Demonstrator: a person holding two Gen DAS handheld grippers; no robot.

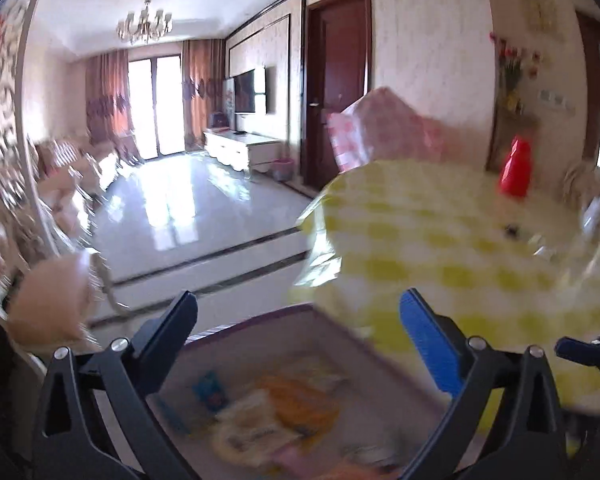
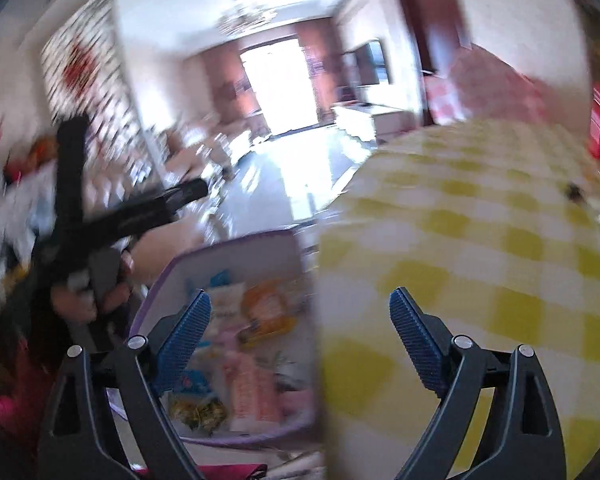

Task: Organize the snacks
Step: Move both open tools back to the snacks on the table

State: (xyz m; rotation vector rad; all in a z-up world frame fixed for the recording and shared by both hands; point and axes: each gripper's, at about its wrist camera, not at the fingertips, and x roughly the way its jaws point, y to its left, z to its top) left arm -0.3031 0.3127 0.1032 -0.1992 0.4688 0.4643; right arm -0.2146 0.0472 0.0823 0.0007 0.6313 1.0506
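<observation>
A purple-rimmed storage box (image 1: 256, 316) sits below the table edge and holds several snack packets (image 1: 284, 412), among them an orange one and a blue one. My left gripper (image 1: 300, 320) is open and empty just above the box. In the right wrist view the same box (image 2: 236, 248) holds snack packets (image 2: 252, 336), with an orange packet (image 2: 266, 304) near the top. My right gripper (image 2: 300, 312) is open and empty, straddling the box edge and the table. The left gripper and the hand holding it (image 2: 112, 224) show at the left. Both views are blurred.
A table with a yellow-and-white checked cloth (image 1: 460, 248) fills the right side, also in the right wrist view (image 2: 480, 272). A red container (image 1: 516, 168) stands at its far side, and a pink checked bag (image 1: 380, 128) beyond it. A sofa (image 1: 40, 184) is at the left.
</observation>
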